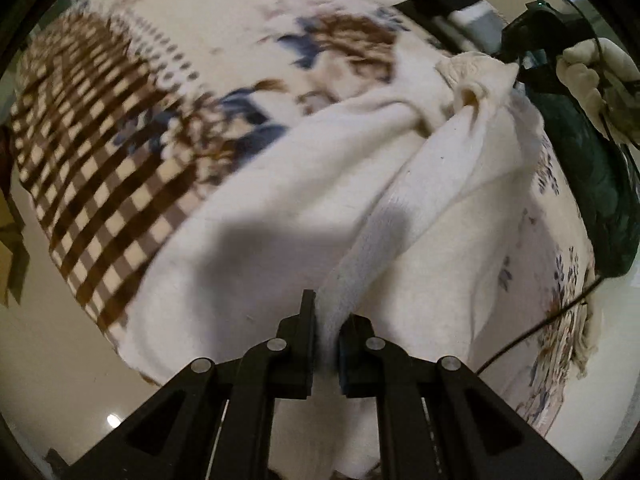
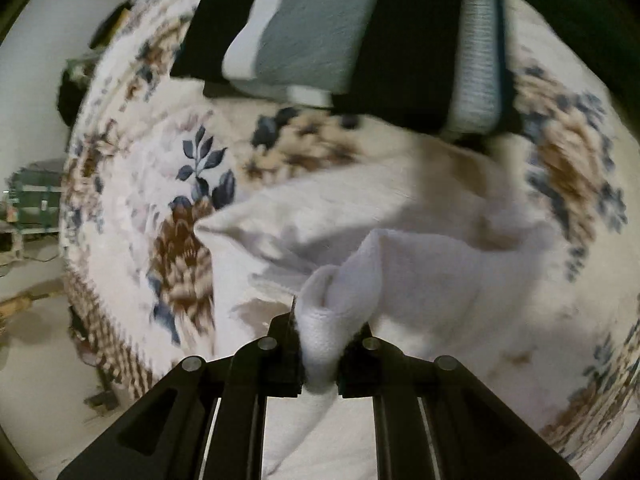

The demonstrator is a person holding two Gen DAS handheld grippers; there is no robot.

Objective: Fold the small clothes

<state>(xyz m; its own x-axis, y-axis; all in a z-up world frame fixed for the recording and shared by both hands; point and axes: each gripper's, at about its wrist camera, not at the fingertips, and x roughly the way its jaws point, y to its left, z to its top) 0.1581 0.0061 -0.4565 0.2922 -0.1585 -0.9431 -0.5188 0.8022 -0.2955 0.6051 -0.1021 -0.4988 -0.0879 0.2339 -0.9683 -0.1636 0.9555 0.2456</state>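
Note:
A small white fleece garment point(image 1: 280, 184) lies partly lifted above a patterned blanket point(image 1: 100, 120). My left gripper point(image 1: 328, 320) is shut on one edge of the garment, which stretches taut up to the right. My right gripper shows at the far end of that fold in the left wrist view point(image 1: 516, 64), held by a gloved hand point(image 1: 592, 76). In the right wrist view my right gripper point(image 2: 320, 336) is shut on a bunched corner of the white garment point(image 2: 400, 240), and the rest of the cloth hangs forward over the blanket point(image 2: 160, 184).
A folded pile of black, grey and white clothes point(image 2: 320, 40) lies at the far side of the blanket; it also shows in the left wrist view point(image 1: 448, 4). A dark green sleeve point(image 1: 592, 184) is at the right. Pale floor point(image 1: 60, 360) surrounds the blanket.

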